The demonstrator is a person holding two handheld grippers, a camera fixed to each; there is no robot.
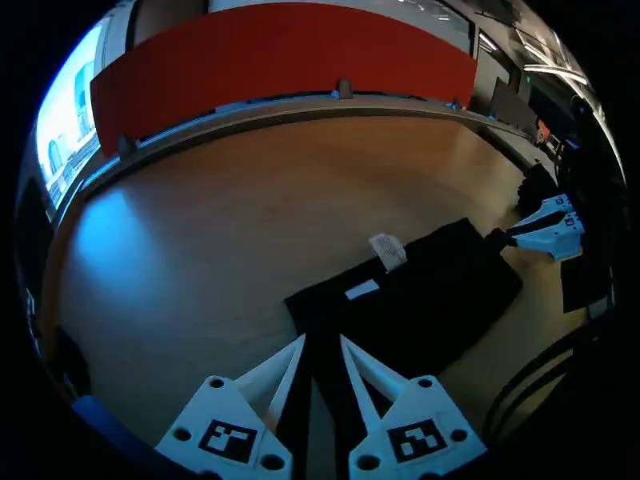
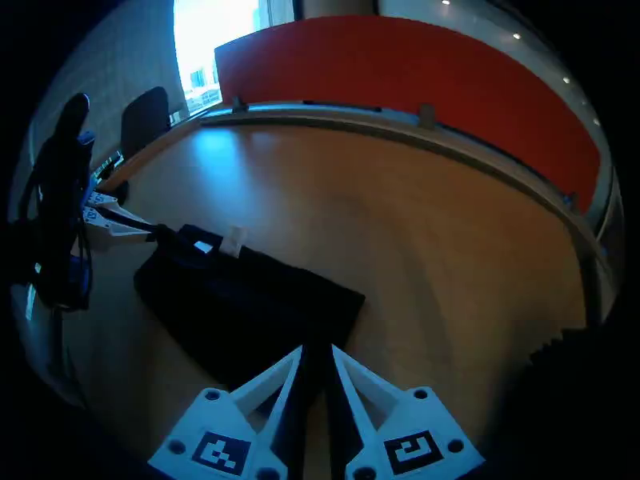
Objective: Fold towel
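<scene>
The black towel (image 1: 432, 288) lies on the desk (image 1: 240, 224), seemingly already folded once; the left tongs (image 1: 322, 344) and right tongs (image 2: 318, 352) pinch opposite corners; likely another fold is left.

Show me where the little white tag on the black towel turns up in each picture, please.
Left gripper view: the white tag sticks up at the far edge of the black towel, just right of centre.
Right gripper view: the white tag is left of centre, at the towel's far corner.
Shared landmark: the red panel across the background.
</scene>
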